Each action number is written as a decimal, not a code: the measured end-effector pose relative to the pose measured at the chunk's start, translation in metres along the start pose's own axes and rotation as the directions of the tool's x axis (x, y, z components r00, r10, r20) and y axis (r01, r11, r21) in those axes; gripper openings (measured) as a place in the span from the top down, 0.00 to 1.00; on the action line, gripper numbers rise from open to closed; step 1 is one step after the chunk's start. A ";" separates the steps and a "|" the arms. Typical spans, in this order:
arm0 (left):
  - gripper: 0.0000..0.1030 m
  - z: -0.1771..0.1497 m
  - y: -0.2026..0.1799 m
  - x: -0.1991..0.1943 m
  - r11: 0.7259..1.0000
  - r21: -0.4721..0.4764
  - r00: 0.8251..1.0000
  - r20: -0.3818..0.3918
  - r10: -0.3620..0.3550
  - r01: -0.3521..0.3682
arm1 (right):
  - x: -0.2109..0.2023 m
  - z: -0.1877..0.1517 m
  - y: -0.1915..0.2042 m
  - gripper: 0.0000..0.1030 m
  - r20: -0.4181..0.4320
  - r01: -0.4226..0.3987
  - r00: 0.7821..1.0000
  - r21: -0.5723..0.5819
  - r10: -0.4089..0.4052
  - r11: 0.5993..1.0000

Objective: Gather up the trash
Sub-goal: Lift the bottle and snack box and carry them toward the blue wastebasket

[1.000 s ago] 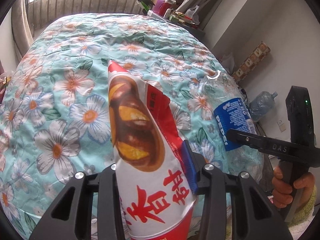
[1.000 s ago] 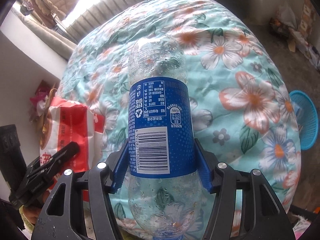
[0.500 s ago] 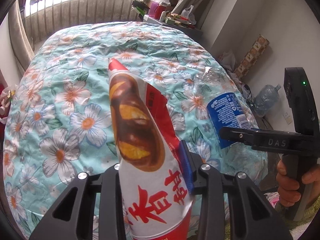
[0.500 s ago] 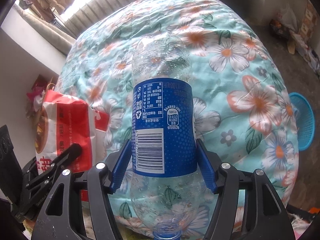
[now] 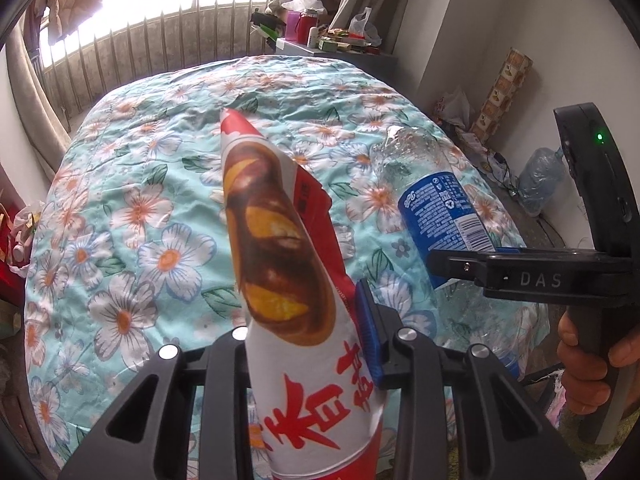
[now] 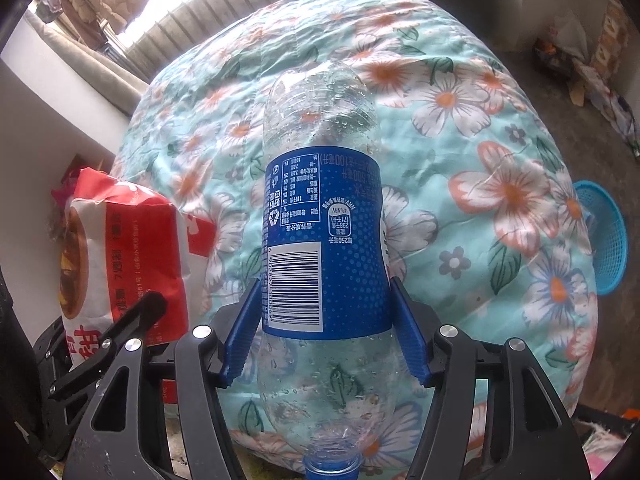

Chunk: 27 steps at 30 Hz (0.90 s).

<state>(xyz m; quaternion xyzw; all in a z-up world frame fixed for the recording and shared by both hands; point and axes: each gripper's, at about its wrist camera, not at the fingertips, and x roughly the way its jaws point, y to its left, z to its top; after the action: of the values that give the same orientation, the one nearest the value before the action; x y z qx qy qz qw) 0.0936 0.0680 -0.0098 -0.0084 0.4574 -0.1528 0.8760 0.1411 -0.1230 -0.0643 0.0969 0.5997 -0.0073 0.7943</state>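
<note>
Overhead, clear blue-labelled bottle (image 6: 324, 240) and red-white snack bag (image 5: 292, 280).

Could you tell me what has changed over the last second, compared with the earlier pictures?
Both tools have drawn back from the flowered bed, so more of the room shows beyond it. Nothing was picked up or released: the left tool still clamps the snack bag and the right tool the plastic bottle.

Red-and-white snack bag (image 5: 296, 308) with brown-orange print, clear plastic bottle (image 6: 324, 240) labelled blue, turquoise quilt (image 5: 140, 208) patterned with white-orange flowers.
</note>
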 end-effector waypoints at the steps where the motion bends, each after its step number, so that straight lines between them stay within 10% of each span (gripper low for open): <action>1: 0.70 0.000 -0.001 0.000 1.000 0.002 1.000 -0.001 0.002 -0.002 | 0.000 0.000 -0.002 0.43 0.000 -0.003 1.000 0.008 0.003 1.000; 27: 0.70 0.002 -0.012 -0.007 0.999 0.032 1.000 0.017 0.017 -0.017 | -0.022 -0.011 -0.026 0.46 0.024 -0.129 0.992 0.066 0.128 0.989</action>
<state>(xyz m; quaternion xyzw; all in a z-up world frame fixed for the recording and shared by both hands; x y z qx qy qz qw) 0.0885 0.0587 -0.0010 0.0083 0.4474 -0.1525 0.8812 0.1214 -0.1487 -0.0494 0.1620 0.5838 0.0227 0.7953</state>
